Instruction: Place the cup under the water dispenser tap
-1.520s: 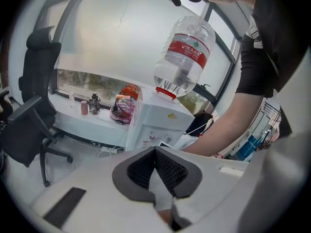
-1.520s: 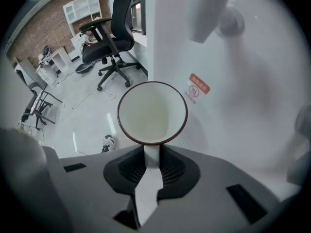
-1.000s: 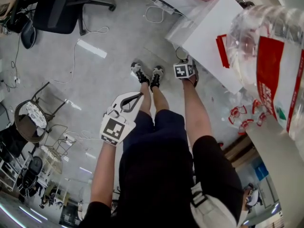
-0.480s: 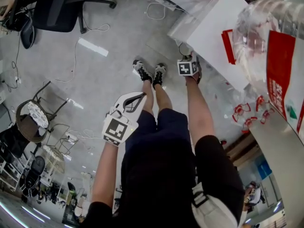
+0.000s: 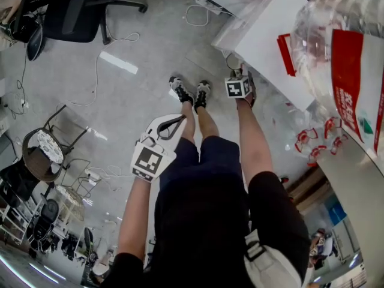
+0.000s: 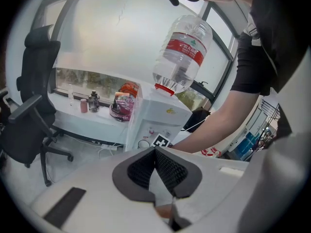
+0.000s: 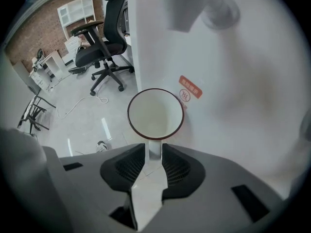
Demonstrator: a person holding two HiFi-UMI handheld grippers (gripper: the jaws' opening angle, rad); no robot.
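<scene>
A white cup (image 7: pixel 155 113) with a dark red rim stands upright against the white front of the water dispenser (image 7: pixel 233 106). The tap (image 7: pixel 218 8) juts out higher up, at the right of the cup. My right gripper (image 7: pixel 154 152) points steeply down at the cup. Its jaws are opening, and the cup's handle sits between the pads with thin gaps on both sides. In the head view the right gripper (image 5: pixel 239 80) reaches to the dispenser (image 5: pixel 270 35), under the big water bottle (image 5: pixel 342 53). My left gripper (image 5: pixel 174 122) hangs shut and empty by the person's left leg.
A black office chair (image 5: pixel 78 8) and loose cables (image 5: pixel 96 71) are on the grey floor at the left. A second chair (image 7: pixel 104 47) stands beyond the dispenser's corner. Red-and-white plastic pieces (image 5: pixel 312 146) lie at the right. A white counter (image 6: pixel 87 118) with jars runs beside the dispenser.
The head view has drifted slightly. Both grippers stay where they were, the right one at the dispenser and the left one by the leg.
</scene>
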